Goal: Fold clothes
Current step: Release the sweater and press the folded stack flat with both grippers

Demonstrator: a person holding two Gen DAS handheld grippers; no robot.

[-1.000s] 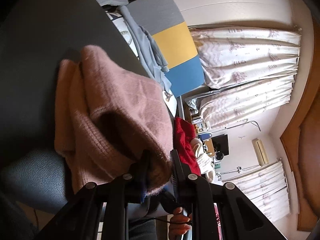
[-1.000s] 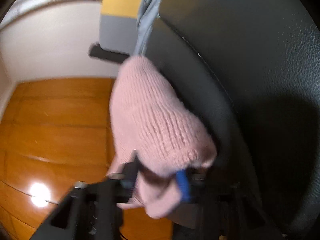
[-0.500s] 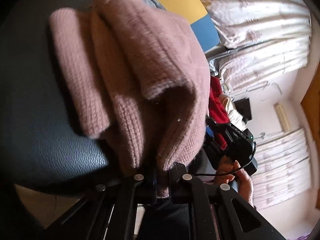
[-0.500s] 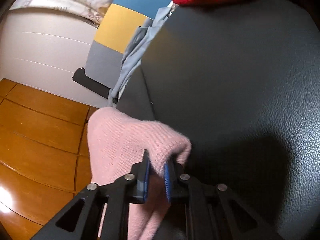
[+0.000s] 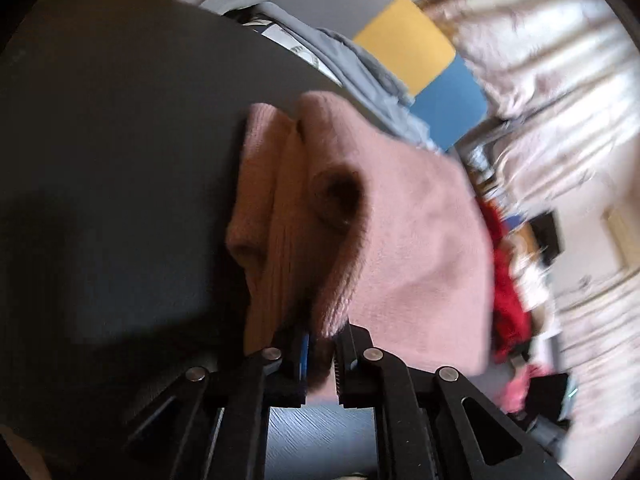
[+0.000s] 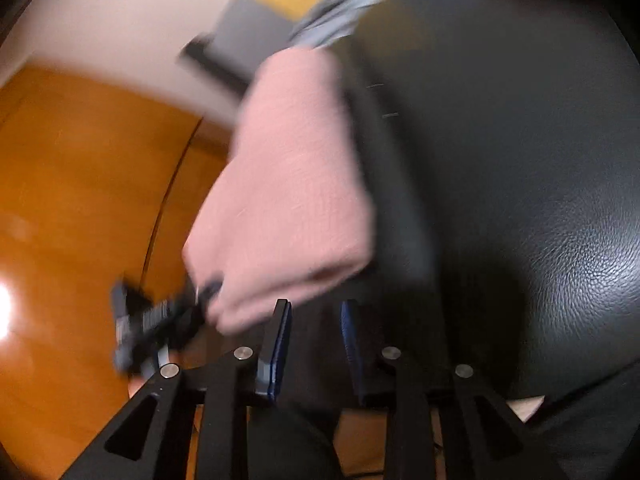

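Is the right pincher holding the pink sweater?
No, the right gripper is open with only bare space between its fingers, while the pink sweater hangs beside it, pinched by the left gripper.

A pink knitted sweater (image 5: 404, 240), doubled over into thick bunched folds with a dark hollow between layers, hangs against the edge of a black leather cushion (image 5: 112, 152), its lower corner pinched.

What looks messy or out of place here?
The pink sweater is bunched, hanging half off the edge of the black seat, pinched only by the left gripper. The right gripper is open and empty. A grey garment lies crumpled behind it and red clothes are heaped beyond.
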